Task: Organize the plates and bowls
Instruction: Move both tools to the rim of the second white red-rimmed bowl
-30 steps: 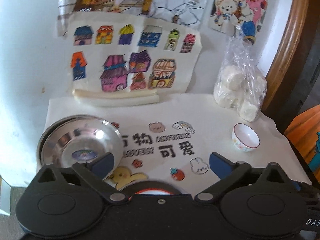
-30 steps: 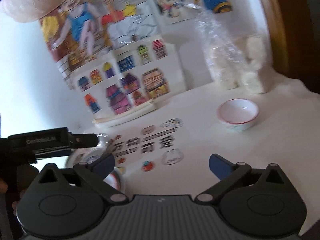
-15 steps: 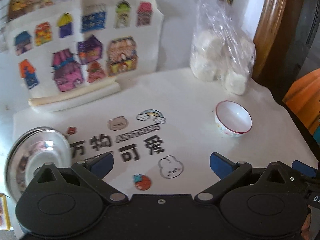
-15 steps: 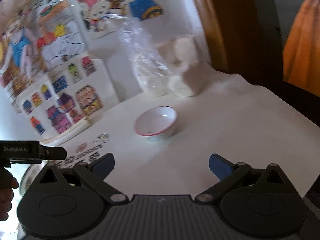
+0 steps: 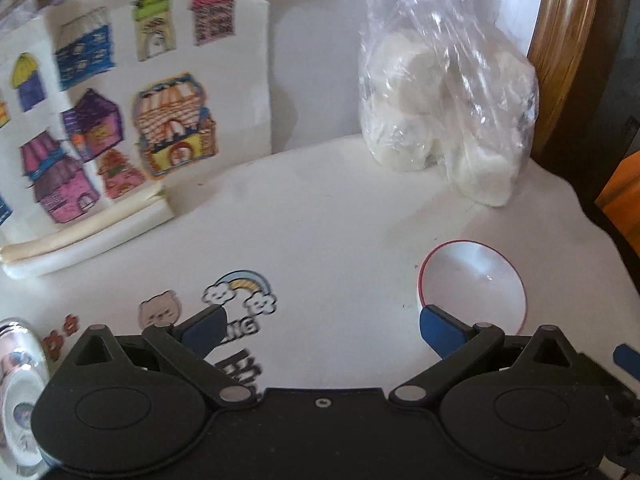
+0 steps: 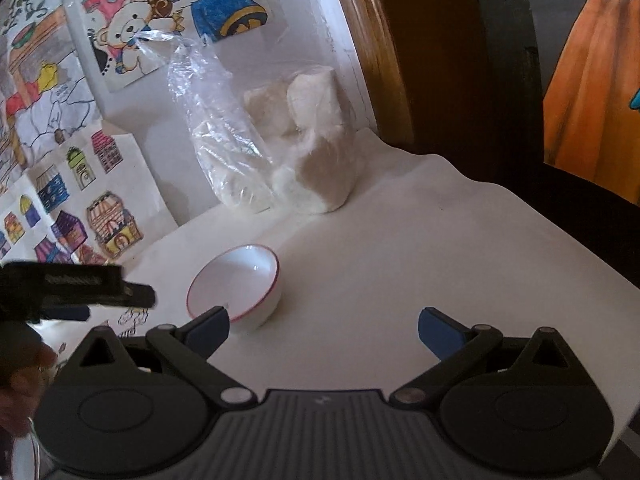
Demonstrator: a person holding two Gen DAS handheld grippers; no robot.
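Note:
A small white bowl with a red rim [image 5: 476, 284] stands on the white table cover, just ahead of the right finger of my left gripper [image 5: 320, 330]. That gripper is open and holds nothing. In the right wrist view the same bowl [image 6: 236, 280] lies just beyond the left finger of my right gripper [image 6: 324, 330], which is also open and empty. A shiny steel bowl [image 5: 18, 392] shows at the far left edge of the left wrist view. The left gripper's body [image 6: 76, 290] reaches in from the left of the right wrist view.
A clear plastic bag of white buns [image 5: 444, 120] leans against the wall at the back right. Coloured house drawings [image 5: 120, 120] stand along the wall. A wooden frame [image 6: 376, 52] and the table's right edge [image 6: 560, 232] border the space. A hand [image 6: 20, 376] shows at lower left.
Both grippers have swung right and closer to the small white bowl. The steel bowl has slid from the left wrist view's centre-left to its edge. Both stay open.

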